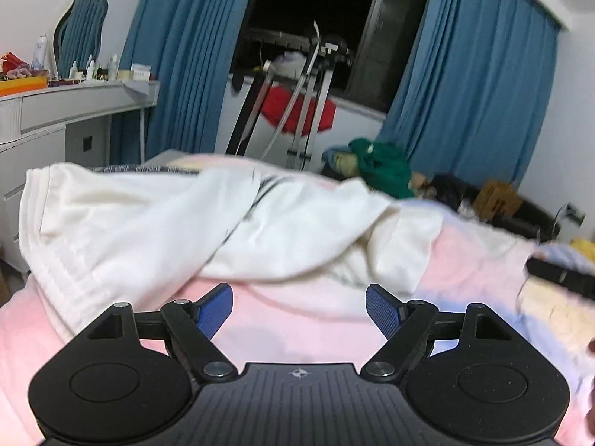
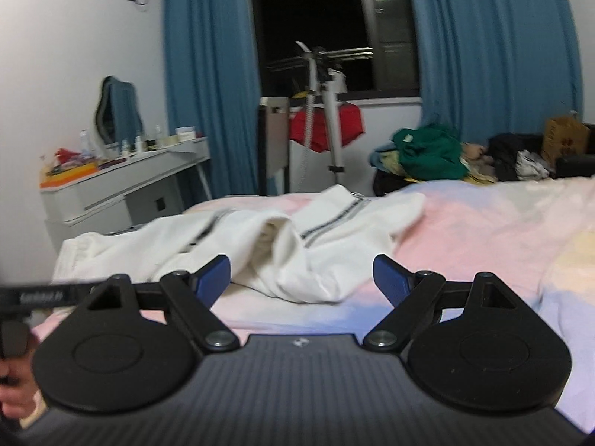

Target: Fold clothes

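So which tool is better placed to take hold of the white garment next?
Probably left. The left tool is open with the white garment bunched just past its fingertips. The right tool is open too, but mostly faces bare blanket.

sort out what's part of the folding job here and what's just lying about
Job: white garment, crumpled on the bed; left gripper and right gripper, both open, holding nothing.

Lying about: green clothes pile, red cloth on the drying rack, dresser, cardboard box.
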`<action>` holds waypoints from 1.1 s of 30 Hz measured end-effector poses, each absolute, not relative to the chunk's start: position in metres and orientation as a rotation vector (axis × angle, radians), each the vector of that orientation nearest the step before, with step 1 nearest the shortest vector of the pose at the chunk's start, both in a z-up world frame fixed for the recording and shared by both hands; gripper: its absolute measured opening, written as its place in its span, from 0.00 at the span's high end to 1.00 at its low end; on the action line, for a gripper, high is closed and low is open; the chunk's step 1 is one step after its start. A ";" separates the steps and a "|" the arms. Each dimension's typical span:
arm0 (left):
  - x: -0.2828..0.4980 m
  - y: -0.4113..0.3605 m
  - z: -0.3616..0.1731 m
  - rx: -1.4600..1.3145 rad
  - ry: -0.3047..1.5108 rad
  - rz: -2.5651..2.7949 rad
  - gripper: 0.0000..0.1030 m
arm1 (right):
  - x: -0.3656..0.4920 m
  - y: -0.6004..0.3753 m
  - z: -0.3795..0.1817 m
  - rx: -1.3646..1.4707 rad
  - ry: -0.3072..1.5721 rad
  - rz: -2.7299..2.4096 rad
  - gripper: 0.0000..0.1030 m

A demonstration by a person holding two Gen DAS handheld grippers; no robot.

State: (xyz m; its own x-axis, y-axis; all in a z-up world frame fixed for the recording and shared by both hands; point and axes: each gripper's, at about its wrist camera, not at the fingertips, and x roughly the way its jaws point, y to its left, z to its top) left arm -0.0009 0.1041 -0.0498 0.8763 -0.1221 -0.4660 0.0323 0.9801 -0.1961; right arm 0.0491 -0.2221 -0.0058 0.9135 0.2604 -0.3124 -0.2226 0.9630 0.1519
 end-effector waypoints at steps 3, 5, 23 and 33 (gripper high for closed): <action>0.021 0.098 -0.056 -0.047 0.474 0.046 0.22 | 0.060 -0.232 -0.009 0.196 0.381 0.240 0.17; 0.049 0.095 -0.057 -0.002 0.494 0.114 0.23 | 0.064 -0.239 -0.015 0.255 0.407 0.252 0.17; 0.360 0.092 -0.044 0.018 0.546 0.266 0.31 | 0.118 -0.290 -0.091 0.613 0.667 0.173 0.17; 0.412 0.107 -0.056 -0.064 0.693 0.244 0.84 | 0.141 -0.291 -0.116 0.620 0.706 0.148 0.17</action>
